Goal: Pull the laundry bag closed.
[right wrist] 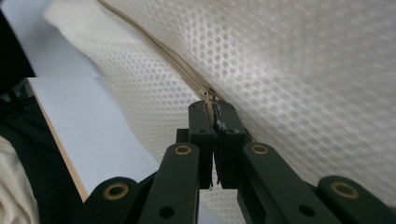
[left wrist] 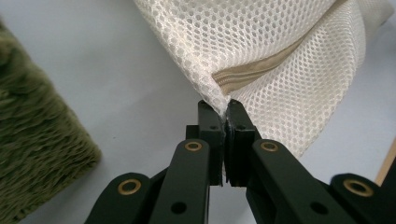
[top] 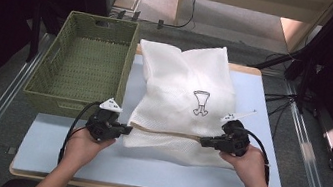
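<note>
Pinching the near-left corner of the white mesh laundry bag [top: 182, 96], the left claw [top: 124, 128] is clenched on the fabric right where the beige zipper [left wrist: 261, 70] ends, as the left gripper view is showing. The right claw [top: 205, 141] is clenched too, and in the right gripper view its jaws are closing on what looks like the zipper pull [right wrist: 208, 99]; that view is blurred, so the exact grip is hard to confirm. The bag is lying flat in the middle of the bench [top: 50, 146], its zipped edge facing the person and its far end reaching the bench's far edge.

The step in hand looks like working the zipper along the near edge. To do it well, the left claw is needing to keep the corner anchored and the seam taut, while the right claw is drawing the pull straight along the zipper line, low and parallel to the bench. Any upward tug is likely to bunch the mesh and snag the teeth. The left grip is sitting on a thin fold of fabric, so a hard pull could slip it free.

Standing to the left of the bag, touching or just beside its edge, is a green woven basket [top: 83, 60], well clear of the zipper line. Cables [top: 70, 131] are trailing from both grippers toward the person. Nothing is blocking the run of the seam between the two claws.
</note>
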`<action>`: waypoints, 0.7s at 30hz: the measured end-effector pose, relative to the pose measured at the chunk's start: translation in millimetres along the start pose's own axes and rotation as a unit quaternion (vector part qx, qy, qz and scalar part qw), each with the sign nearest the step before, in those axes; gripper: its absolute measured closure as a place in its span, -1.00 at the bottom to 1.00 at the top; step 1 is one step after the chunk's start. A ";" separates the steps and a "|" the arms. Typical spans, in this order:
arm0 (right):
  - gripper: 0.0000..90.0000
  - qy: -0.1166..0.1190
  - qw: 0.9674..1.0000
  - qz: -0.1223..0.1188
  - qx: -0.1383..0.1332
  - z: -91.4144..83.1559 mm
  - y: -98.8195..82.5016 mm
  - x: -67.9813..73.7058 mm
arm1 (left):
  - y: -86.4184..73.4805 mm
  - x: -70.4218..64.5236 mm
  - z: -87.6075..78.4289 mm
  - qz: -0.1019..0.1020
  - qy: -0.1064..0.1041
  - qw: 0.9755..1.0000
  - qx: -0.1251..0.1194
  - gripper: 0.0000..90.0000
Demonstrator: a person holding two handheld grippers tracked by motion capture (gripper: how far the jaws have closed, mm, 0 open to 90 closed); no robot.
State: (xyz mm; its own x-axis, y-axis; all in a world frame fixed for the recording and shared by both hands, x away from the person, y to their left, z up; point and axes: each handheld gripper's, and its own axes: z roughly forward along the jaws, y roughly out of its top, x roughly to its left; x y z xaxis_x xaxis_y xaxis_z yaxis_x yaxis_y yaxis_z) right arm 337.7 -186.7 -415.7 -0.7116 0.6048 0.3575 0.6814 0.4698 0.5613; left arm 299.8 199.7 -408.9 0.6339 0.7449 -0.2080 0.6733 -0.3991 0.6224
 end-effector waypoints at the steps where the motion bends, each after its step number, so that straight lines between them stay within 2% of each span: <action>1: 0.98 -0.004 1.000 0.006 -0.004 -2.3 -2.5 -3.2 | 0.2 0.1 -0.2 0.000 0.000 1.000 0.000 0.97; 4: 0.98 0.000 1.000 0.020 -0.006 -7.0 -7.4 -10.0 | 1.1 0.1 -1.1 0.000 -0.004 1.000 0.000 0.97; 13: 0.98 -0.001 1.000 0.010 -0.011 -12.3 -15.2 -12.4 | 0.3 -0.4 0.6 0.000 -0.005 1.000 0.000 0.97; 21: 0.98 -0.005 1.000 0.017 -0.017 -13.7 -14.9 -13.7 | 0.4 0.4 0.1 0.000 -0.009 1.000 -0.002 0.97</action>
State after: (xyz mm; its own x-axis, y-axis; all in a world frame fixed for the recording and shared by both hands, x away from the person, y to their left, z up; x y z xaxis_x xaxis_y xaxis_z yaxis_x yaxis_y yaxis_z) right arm 334.9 -210.8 -418.7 -0.6868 0.6261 0.3691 0.6984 0.4280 0.5736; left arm 300.3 199.8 -408.7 0.6406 0.7353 -0.2211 0.6719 -0.3974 0.6251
